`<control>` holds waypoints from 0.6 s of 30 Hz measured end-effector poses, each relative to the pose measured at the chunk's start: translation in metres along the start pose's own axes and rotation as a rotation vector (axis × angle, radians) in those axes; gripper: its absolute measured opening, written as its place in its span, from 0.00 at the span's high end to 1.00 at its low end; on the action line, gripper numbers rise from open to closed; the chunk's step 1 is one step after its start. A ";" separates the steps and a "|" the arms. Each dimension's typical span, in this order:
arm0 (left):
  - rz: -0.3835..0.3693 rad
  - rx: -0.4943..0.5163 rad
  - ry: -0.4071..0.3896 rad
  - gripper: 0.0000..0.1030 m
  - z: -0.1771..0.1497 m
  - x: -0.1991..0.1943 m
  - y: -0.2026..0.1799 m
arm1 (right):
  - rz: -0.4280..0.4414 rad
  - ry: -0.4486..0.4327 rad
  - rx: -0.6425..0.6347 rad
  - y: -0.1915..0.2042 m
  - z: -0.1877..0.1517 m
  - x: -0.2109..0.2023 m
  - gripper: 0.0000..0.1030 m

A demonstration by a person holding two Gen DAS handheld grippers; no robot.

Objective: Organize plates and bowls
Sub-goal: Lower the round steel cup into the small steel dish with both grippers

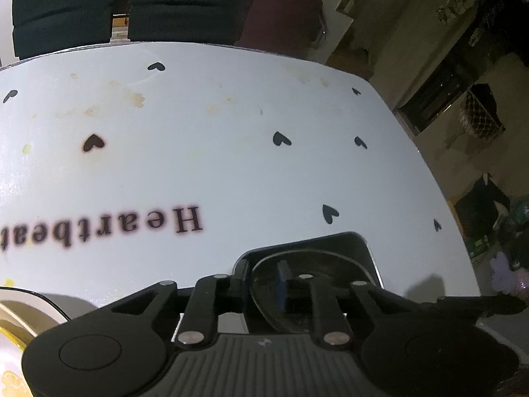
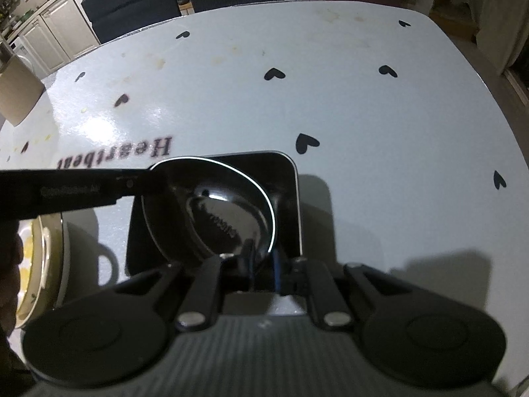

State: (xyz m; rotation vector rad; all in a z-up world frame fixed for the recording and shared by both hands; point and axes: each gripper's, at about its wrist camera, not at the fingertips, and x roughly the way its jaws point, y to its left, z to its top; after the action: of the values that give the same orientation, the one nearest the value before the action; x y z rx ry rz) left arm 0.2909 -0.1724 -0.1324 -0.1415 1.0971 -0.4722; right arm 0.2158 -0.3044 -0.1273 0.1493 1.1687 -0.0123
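A black bowl [image 2: 211, 211] with a glossy inside sits tilted over a black square plate [image 2: 284, 178] on the white table. My right gripper [image 2: 264, 264] is shut on the bowl's near rim. My left gripper [image 1: 284, 284] is shut on the same bowl's rim [image 1: 264, 284] and shows in the right wrist view as a black arm [image 2: 82, 192] coming in from the left. The square plate also shows in the left wrist view [image 1: 357, 248] behind the bowl.
A cream bowl with yellow flower print [image 2: 36, 264] stands at the left, close to the black plate; its rim also shows in the left wrist view [image 1: 20, 311]. The white table [image 2: 330, 99] has black hearts and stains. Dark chairs [image 2: 132, 6] stand behind its far edge. A cardboard box [image 2: 16, 92] is far left.
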 end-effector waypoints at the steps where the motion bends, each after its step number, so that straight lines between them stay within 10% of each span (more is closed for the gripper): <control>1: -0.003 -0.007 -0.005 0.76 0.001 -0.001 0.001 | -0.003 -0.002 -0.002 0.000 0.000 0.000 0.85; 18: -0.012 -0.013 -0.049 0.64 0.001 -0.032 0.009 | 0.027 -0.088 0.000 -0.002 0.003 -0.040 0.66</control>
State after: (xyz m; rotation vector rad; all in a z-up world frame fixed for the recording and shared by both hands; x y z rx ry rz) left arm 0.2826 -0.1505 -0.1086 -0.1701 1.0515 -0.4701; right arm 0.2027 -0.3099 -0.0901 0.1627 1.0792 0.0051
